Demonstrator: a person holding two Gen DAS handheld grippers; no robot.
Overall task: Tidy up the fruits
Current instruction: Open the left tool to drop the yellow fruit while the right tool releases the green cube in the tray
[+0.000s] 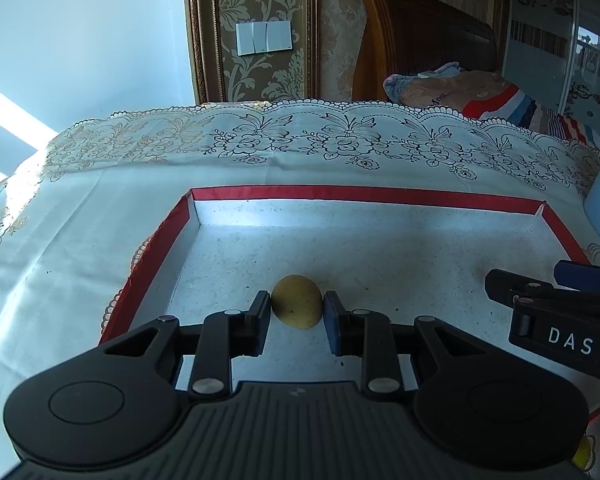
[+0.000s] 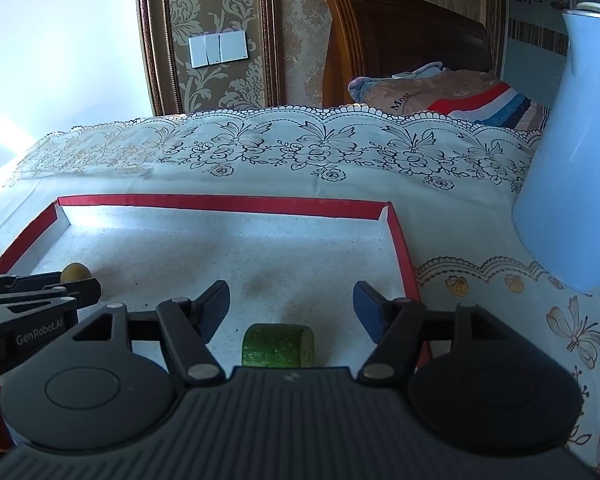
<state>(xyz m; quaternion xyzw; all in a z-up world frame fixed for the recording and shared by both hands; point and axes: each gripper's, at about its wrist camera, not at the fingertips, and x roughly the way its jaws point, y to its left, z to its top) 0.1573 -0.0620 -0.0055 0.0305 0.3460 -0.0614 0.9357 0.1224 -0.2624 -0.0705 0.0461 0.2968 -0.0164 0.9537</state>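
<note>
A white shallow tray with a red rim (image 1: 340, 193) lies on the lace tablecloth. My left gripper (image 1: 296, 309) is shut on a small yellow fruit (image 1: 296, 292), which rests low over the tray floor with a pad pressed on each side. In the right wrist view, my right gripper (image 2: 291, 294) stands open over the tray's (image 2: 220, 201) right part. A green cucumber piece (image 2: 276, 345) lies on the tray floor below and between its fingers, touched by neither. The yellow fruit (image 2: 76, 271) and the left gripper's fingers (image 2: 80, 286) show at that view's left edge.
A tall pale blue jug (image 2: 564, 160) stands on the tablecloth (image 2: 300, 168) just right of the tray. The right gripper's body (image 1: 560, 312) reaches in at the left wrist view's right edge. A bed with pillows (image 1: 460, 88) and a papered wall lie beyond the table's far edge.
</note>
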